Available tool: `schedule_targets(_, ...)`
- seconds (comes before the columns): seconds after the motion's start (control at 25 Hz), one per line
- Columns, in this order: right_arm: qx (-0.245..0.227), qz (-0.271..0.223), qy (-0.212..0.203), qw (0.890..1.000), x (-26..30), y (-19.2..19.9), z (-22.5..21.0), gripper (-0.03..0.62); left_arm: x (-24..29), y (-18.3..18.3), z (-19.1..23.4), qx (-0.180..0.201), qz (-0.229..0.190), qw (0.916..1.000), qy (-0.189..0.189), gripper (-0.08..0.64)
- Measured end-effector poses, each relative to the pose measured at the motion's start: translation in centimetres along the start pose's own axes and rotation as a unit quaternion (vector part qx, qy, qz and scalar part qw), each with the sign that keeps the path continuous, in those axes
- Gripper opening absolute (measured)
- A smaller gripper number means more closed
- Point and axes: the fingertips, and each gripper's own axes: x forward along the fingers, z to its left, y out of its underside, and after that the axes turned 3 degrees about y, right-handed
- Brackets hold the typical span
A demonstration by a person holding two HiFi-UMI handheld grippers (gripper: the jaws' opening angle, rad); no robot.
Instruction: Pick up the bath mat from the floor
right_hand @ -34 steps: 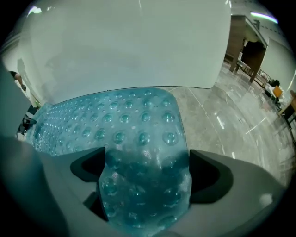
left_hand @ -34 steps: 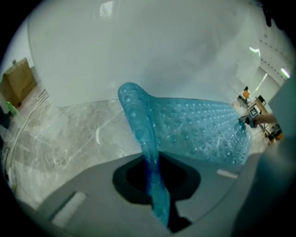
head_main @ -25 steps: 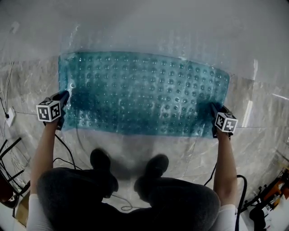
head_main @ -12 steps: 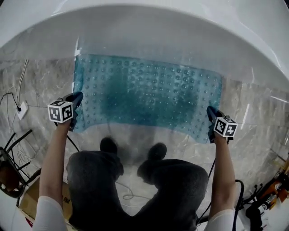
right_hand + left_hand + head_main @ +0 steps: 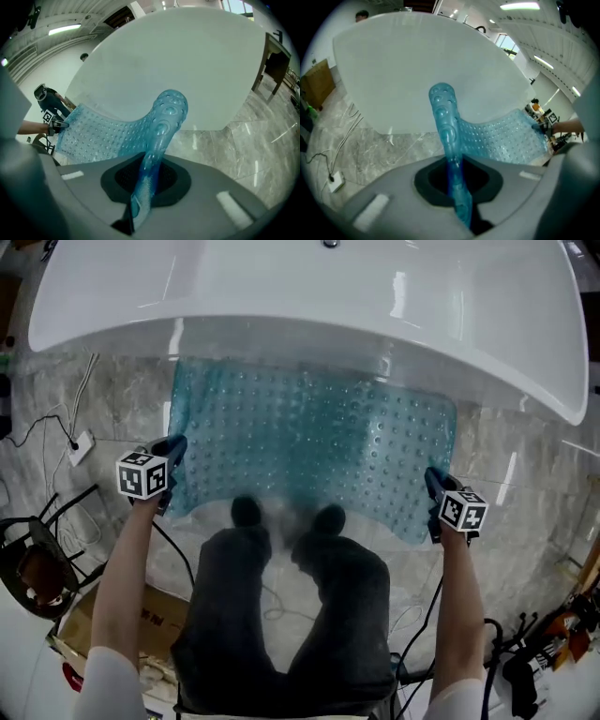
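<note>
1. Both grippers have come way up since a second ago, and the bath mat [image 5: 319,442] came up with them. Earlier it lay flat on the floor [image 5: 122,395] with the person crouched over it. Now the person stands taller and the whole white bathtub [image 5: 281,287] shows at the top of the head view.
2. Left gripper [image 5: 173,451] is clamped tight on the mat's near left corner. In its own view the blue edge runs straight down between the closed jaws and pokes up above them, curling over a bit.
3. Right gripper [image 5: 431,486] is the same deal on the near right corner: jaws squeezed together with the bumpy blue edge pinched between them, and the free end bends up and over.
4. The mat is stretched between the two grippers, and its near edge sags in a curve in the middle. It reaches out toward the tub, and I can't tell whether the far edge touches the floor.
5. The person's shoes [image 5: 246,512] sit right at the sagging near edge, a bit fuzzy through the see-through plastic.
6. Off to the left there are cables [image 5: 47,432] on the marble floor, plus a cardboard box [image 5: 141,620] lower down.
</note>
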Motion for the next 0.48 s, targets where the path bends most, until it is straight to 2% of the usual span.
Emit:
schedule_targets(0.08, -0.002, 0.002, -0.01, 1.0, -4.3, -1.3, 2.3, 0.031, -4.5, -0.9, -1.4, 0.0, 0.002, 1.0, 0.001, 0.023)
schedule_targets(0.28, 0.002, 0.005, -0.066, 0.998, -15.3, -4.7, 9.9, 0.029, -16.5, -4.2, -5.8, 0.007, -0.003, 0.9999, 0.01, 0.023)
schedule_targets(0.48, 0.008, -0.006, -0.079, 0.997, -27.2, -6.8, 17.1, 0.029, -29.5, -6.5, -12.1, 0.015, -0.012, 0.9994, 0.03, 0.023)
